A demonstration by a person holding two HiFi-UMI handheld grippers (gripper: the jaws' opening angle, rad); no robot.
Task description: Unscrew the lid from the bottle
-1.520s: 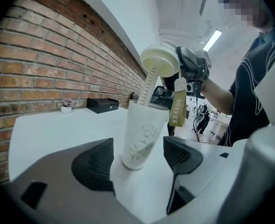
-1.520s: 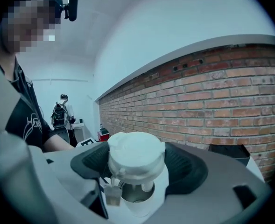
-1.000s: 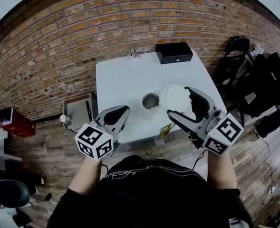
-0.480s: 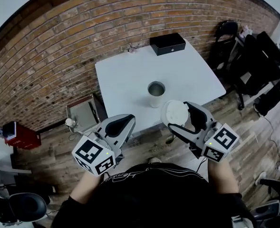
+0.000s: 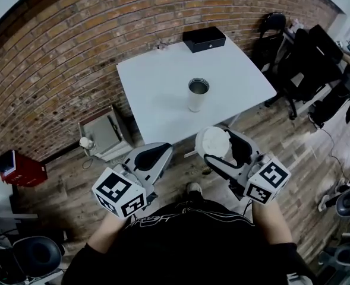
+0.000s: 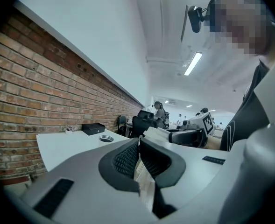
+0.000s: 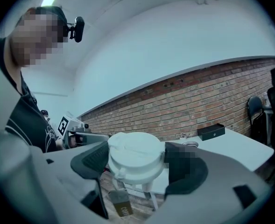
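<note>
White plastic fills the right gripper (image 5: pixel 217 146): the white lid (image 5: pixel 212 140) sits squarely between its fingers (image 7: pixel 88 158), which stand wide and press on the lid's rim from both sides, its top face turned upward. We hold it just off the near edge of the counter (image 5: pixel 157 88), above the wooden floor (image 5: pixel 293 153) and well apart from the bottle (image 5: pixel 196 97). The bottle stands upright on the counter, roughly at its middle, its round mouth open and uncovered. Our left gripper (image 5: pixel 153 157) hangs off the counter's near left corner, level with the right one, and its fingers (image 6: pixel 125 160) are pressed tightly together along their ribbed pads. Past them, in the left gripper view, we see the counter's white top with the bottle's open rim and a black box (image 5: pixel 204 38) beyond it. That box lies at the counter's far edge, close to the brick wall (image 5: pixel 73 52) that runs behind the counter. A low grey cabinet (image 5: pixel 97 136) stands on the floor just off the counter's left side, with a red box (image 5: pixel 23 166) farther out the same way. Dark chairs (image 5: pixel 293 58) crowd the floor off the counter's right side.
</note>
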